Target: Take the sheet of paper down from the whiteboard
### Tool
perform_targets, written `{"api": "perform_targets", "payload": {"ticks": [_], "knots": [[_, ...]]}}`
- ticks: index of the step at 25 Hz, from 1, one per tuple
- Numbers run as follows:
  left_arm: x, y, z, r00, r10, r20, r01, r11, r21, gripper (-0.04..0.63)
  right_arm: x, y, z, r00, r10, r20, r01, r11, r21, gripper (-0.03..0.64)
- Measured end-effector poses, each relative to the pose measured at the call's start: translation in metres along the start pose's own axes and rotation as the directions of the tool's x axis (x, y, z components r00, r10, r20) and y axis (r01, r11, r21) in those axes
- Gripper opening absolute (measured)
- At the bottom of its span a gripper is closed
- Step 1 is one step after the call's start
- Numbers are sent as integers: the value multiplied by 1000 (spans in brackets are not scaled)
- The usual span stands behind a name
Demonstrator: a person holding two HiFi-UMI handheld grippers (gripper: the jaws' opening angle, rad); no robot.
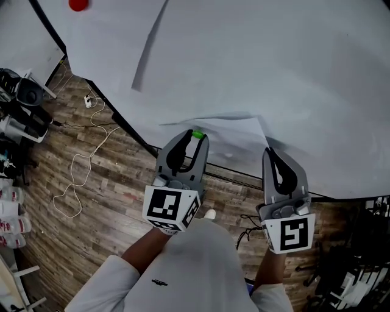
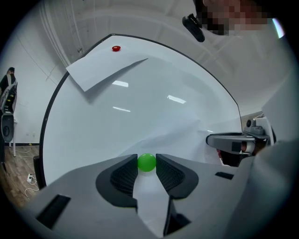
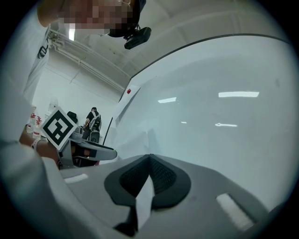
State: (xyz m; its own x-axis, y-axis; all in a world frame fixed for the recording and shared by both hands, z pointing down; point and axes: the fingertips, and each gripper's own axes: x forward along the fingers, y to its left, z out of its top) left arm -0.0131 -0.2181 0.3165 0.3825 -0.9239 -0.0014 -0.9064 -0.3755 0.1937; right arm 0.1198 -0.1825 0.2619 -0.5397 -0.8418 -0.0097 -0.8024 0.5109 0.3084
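Whiteboard (image 1: 304,91): one in front of me.
Sheet of paper (image 1: 225,137): one.
Magnets: two by my count, one red magnet (image 1: 78,5) and one green magnet (image 1: 197,134).
Hand-held grippers: two, my left hand-held gripper (image 1: 192,139) and my right hand-held gripper (image 1: 270,155).
White cable (image 1: 76,177) on the floor (image 1: 116,183): one.

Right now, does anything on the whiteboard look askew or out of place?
The sheet of paper hangs crooked and buckled. Its upper corner near the red magnet sticks past the whiteboard edge, and its lower edge bulges off the board, pinched in the right hand-held gripper.
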Motion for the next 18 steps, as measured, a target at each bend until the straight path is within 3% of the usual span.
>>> {"api": "perform_targets", "payload": {"ticks": [9, 18], "knots": [[-21, -12, -21, 992, -97, -77, 94, 995, -37, 124, -47, -14, -27, 985, -164, -59, 169, 981, 92, 9], [-31, -34, -28, 976, -198, -96, 194, 980, -49, 124, -110, -35, -66, 912, -395, -113, 408, 904, 127, 9]]}}
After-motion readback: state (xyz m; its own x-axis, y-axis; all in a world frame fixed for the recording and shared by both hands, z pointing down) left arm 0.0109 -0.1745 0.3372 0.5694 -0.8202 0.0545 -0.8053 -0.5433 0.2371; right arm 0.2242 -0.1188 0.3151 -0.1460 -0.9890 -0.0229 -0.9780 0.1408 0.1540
